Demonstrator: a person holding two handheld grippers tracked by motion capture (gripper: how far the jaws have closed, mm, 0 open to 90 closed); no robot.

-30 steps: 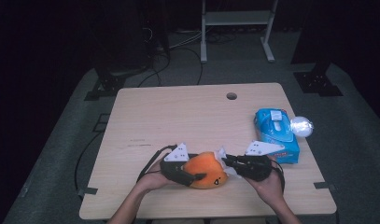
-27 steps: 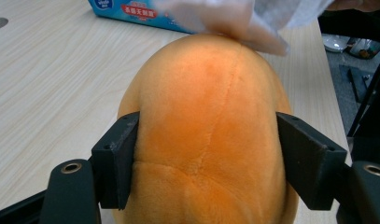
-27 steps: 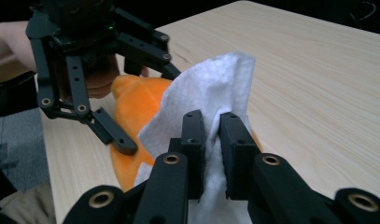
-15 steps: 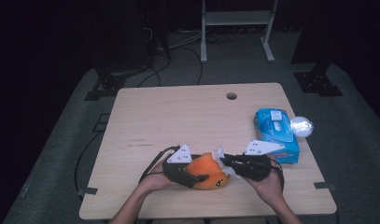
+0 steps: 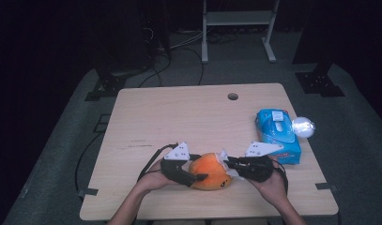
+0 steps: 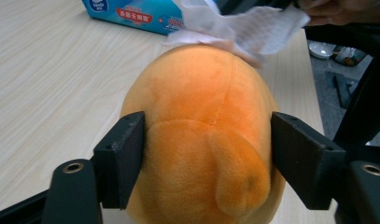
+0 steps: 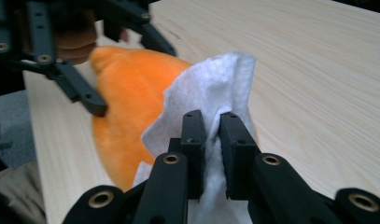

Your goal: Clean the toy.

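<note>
Wiping step: left gripper (image 6: 206, 154) clamps the orange plush toy (image 6: 204, 140); its jaws have just been closing. Right gripper (image 7: 211, 135), pinching a white tissue (image 7: 211, 88), should stroke lightly.

My black tongs (image 6: 206, 154) hold an orange plush toy (image 6: 201, 135) and white tissue (image 7: 206, 93); blue tissue pack (image 5: 278, 136), pale wood-grain table (image 5: 179, 117).

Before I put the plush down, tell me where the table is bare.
The whole far half of the table is bare, from the round hole back to the left edge. Crowded: the near middle, where the orange plush sits between the left tongs and right tongs with the white wipe, and the right edge with the blue tissue pack.
</note>
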